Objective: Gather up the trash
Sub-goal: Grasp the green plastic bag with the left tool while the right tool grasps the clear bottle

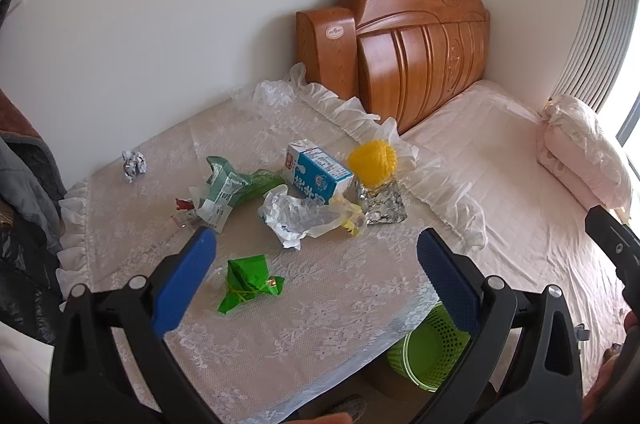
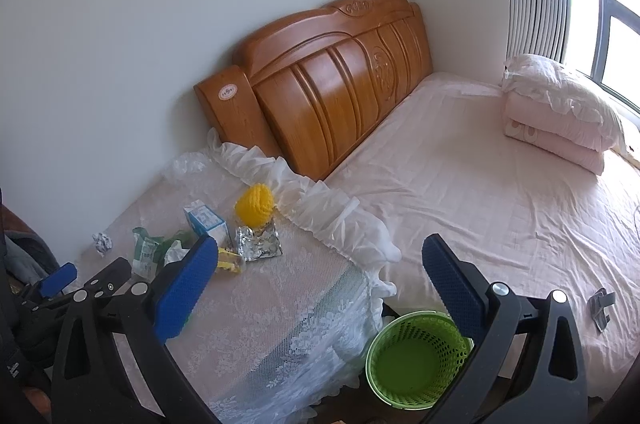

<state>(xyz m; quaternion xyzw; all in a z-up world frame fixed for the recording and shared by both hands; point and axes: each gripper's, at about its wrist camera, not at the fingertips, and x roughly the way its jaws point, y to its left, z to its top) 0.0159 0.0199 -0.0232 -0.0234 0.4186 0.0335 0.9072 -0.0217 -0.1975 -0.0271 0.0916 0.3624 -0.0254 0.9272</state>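
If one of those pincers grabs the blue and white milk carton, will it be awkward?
The milk carton lies on its side with flat faces, so it probably won't roll. Its top looks opened, so it is likely empty and light. Thin card may dent if squeezed hard.

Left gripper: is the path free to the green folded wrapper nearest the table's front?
Probably yes. The left gripper is open, the green folded wrapper lies alone on the lace tablecloth between its fingers, nothing on top.
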